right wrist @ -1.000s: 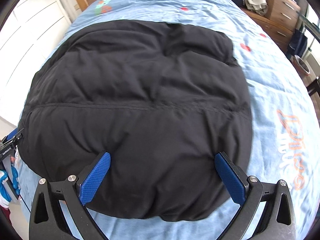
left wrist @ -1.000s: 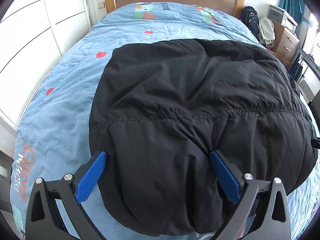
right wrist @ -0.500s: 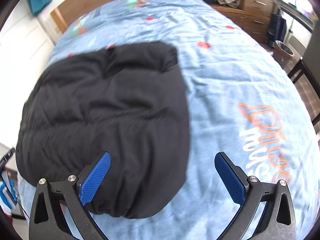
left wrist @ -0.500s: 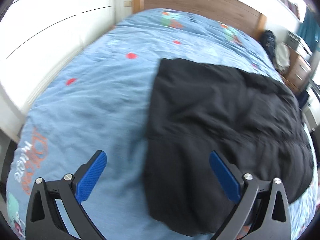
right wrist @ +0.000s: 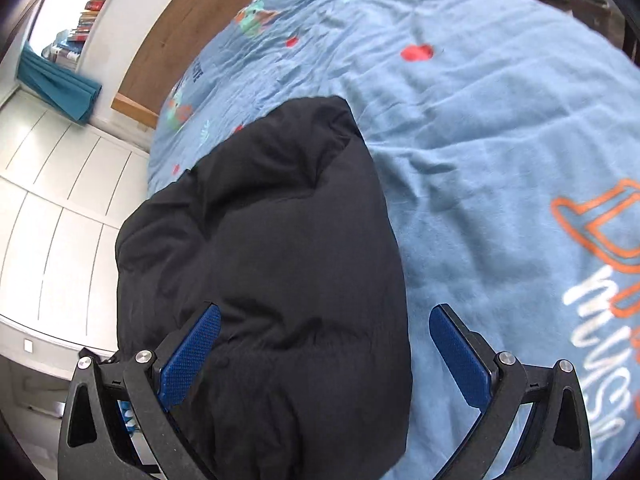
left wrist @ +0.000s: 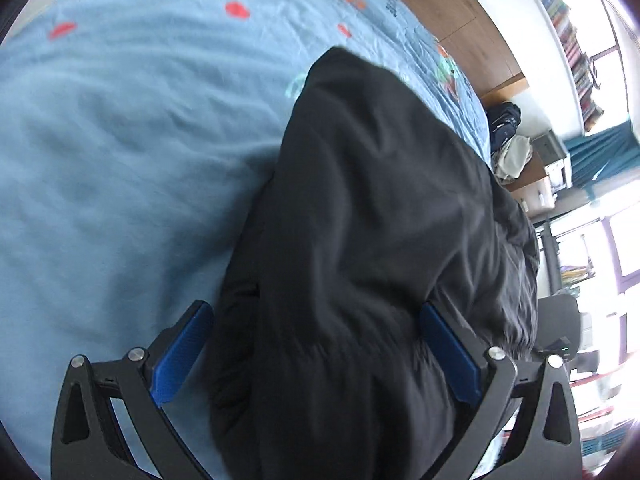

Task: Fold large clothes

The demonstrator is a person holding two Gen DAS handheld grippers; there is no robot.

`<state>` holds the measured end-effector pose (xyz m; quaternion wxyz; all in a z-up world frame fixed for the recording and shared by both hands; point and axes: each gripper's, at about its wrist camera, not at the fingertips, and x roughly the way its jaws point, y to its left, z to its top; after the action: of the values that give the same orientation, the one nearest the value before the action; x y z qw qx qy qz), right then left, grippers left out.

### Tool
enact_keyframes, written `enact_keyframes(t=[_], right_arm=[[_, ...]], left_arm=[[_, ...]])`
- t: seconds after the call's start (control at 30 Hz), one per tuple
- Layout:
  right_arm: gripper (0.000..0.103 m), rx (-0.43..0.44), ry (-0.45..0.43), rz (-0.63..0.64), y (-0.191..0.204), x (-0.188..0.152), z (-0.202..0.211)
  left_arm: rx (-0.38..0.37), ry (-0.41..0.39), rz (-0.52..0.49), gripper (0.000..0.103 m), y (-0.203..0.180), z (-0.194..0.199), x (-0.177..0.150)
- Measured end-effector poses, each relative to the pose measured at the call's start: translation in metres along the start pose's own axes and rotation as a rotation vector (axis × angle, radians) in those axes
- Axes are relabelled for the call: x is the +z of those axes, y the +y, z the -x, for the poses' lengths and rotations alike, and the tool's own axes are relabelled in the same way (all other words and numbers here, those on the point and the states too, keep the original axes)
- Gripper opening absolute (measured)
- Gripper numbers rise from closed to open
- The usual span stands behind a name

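Note:
A black puffy jacket [left wrist: 380, 240] lies folded on a light blue bedspread [left wrist: 120, 140]. In the left wrist view my left gripper [left wrist: 320, 356] is open, tilted, with the jacket's left edge lying between its blue pads. The jacket also shows in the right wrist view [right wrist: 272, 280]. My right gripper [right wrist: 324, 360] is open over the jacket's right edge, with its left pad [right wrist: 188, 360] above the jacket and its right pad [right wrist: 456, 360] above the bedspread [right wrist: 500, 140]. Neither gripper holds anything.
A wooden headboard [left wrist: 448, 8] stands at the far end of the bed. White wardrobe doors [right wrist: 52, 216] run along one side. A dresser with a bag and clothes [left wrist: 516, 148] stands on the other side, near a window.
Both grippers swung outward from over the jacket's middle to its side edges and rolled: the left to the left edge, the right to the right edge. The jacket has not moved.

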<state>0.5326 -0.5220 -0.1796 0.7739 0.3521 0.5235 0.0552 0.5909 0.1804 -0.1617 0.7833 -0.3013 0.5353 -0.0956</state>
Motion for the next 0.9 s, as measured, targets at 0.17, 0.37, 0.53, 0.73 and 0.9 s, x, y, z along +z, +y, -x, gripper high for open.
enact_keyframes(t=[0.17, 0.37, 0.53, 0.73, 0.9], right_arm=[[0.102, 0.086, 0.08, -0.033, -0.016, 0.01, -0.038], [0.102, 0.232, 0.194, -0.011, -0.007, 0.017, -0.093], [0.102, 0.341, 0.227, 0.025, 0.017, 0.019, -0.117], [0.103, 0.363, 0.22, 0.028, 0.018, 0.015, -0.13], [0.103, 0.328, 0.214, 0.032, 0.025, 0.01, -0.132]], left_arm=[[-0.129, 0.043, 0.063, 0.103, 0.016, -0.028, 0.013], [-0.215, 0.118, 0.103, 0.103, 0.025, -0.063, 0.018], [-0.281, 0.142, 0.083, 0.103, 0.013, -0.081, 0.014], [-0.306, 0.15, 0.11, 0.103, 0.011, -0.103, 0.007], [-0.271, 0.146, 0.134, 0.103, 0.001, -0.111, 0.006]])
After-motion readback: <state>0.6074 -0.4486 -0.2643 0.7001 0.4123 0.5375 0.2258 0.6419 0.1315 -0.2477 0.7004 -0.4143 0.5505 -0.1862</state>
